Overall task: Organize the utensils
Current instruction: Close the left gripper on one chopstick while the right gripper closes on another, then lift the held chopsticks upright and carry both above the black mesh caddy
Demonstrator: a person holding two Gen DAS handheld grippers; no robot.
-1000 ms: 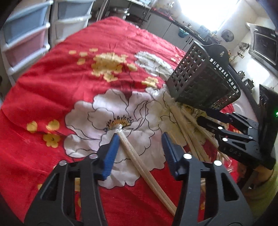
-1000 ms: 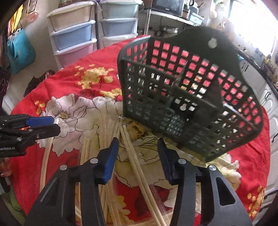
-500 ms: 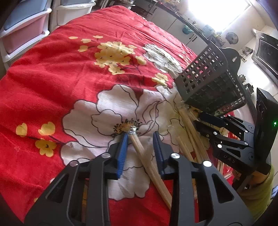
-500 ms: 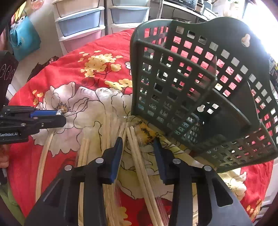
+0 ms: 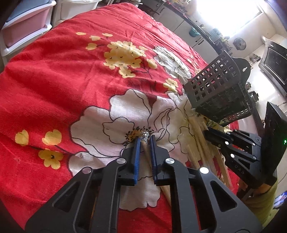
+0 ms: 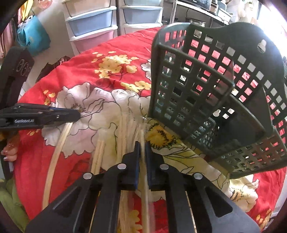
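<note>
On my left camera, the left gripper (image 5: 145, 141) has its blue-padded jaws closing on the clear-wrapped tip of a pale wooden chopstick pair (image 5: 146, 152), which runs back under the fingers and lies on the big white flower of the red floral tablecloth (image 5: 53, 80). To its right I see the right gripper (image 5: 211, 135) side on, nose down among the loose bundle of pale wooden chopsticks (image 5: 199, 143), but from here I cannot see what is between its jaws. The right camera settles that: the right gripper's jaws are closing too, a single thin pale chopstick (image 6: 142, 143) pinched between the pads and running forward toward the dark green perforated plastic utensil basket (image 6: 206, 93), which stands just ahead and right of the fingers on the cloth. That view also shows the left gripper off to the left, with the long chopstick pair trailing back from it across the cloth, well apart from the main bundle, and fingertips (image 6: 9, 152) of the person's hand below it. Beyond the table, the right camera shows pastel plastic drawer units (image 6: 93, 26) and a blue bag (image 6: 32, 39); the left camera shows a bright window (image 5: 226, 12) and a kitchen counter (image 5: 188, 21).
</note>
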